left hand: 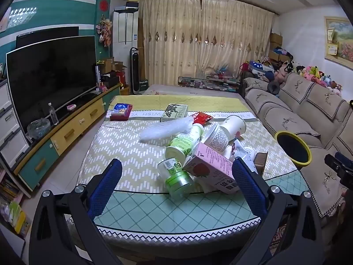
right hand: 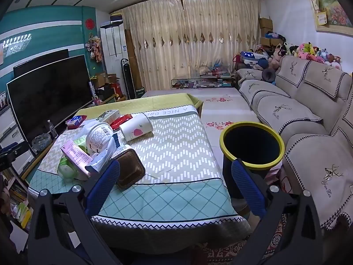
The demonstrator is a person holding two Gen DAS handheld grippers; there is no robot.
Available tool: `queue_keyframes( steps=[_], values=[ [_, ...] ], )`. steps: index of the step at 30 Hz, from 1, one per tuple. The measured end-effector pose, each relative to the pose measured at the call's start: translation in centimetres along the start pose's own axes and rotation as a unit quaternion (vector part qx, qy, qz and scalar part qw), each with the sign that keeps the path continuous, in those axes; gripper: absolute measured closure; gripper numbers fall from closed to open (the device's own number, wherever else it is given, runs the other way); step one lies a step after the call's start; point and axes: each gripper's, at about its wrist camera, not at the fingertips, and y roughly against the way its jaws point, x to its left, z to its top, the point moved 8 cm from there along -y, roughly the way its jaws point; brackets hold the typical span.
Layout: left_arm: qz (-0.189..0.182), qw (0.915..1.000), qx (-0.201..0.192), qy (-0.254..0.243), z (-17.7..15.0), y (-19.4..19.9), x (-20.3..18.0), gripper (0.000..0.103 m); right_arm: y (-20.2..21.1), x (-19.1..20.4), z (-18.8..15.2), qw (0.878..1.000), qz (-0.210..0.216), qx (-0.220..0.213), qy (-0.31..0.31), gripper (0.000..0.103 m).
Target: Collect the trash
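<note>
Pink milk carton [left hand: 210, 169] lay tilted at the near edge of a trash pile on the covered table [left hand: 136, 154], with a green-capped jar [left hand: 176, 176] at its 9 o'clock and a white tub [left hand: 215, 138] at 12 o'clock. Yellow-rimmed bin [right hand: 251, 145] stood beside the table, at 3 o'clock. Left gripper [left hand: 176, 185] and right gripper [right hand: 175, 183] both hung spread wide, holding nothing.

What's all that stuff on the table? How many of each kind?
Bottles: 2 (green bottle, green-capped bottle)
Cups: 2 (paper cup, white tub)
Boxes: 4 (pink carton, leaf-print box, red-blue box, brown box)
Wrappers: 3 (bubble wrap, red packet, white wrapper)
Total: 11
</note>
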Motion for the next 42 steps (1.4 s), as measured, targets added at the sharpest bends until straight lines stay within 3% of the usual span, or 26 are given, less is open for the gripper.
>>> queue_keyframes(
  steps=[42],
  values=[
    [0.001, 0.9999, 0.009, -0.008, -0.3, -0.6, -0.3, 0.005, -1.3, -0.9, -0.7, 1.0, -0.001, 0.019, -0.014, 0.006]
  ],
)
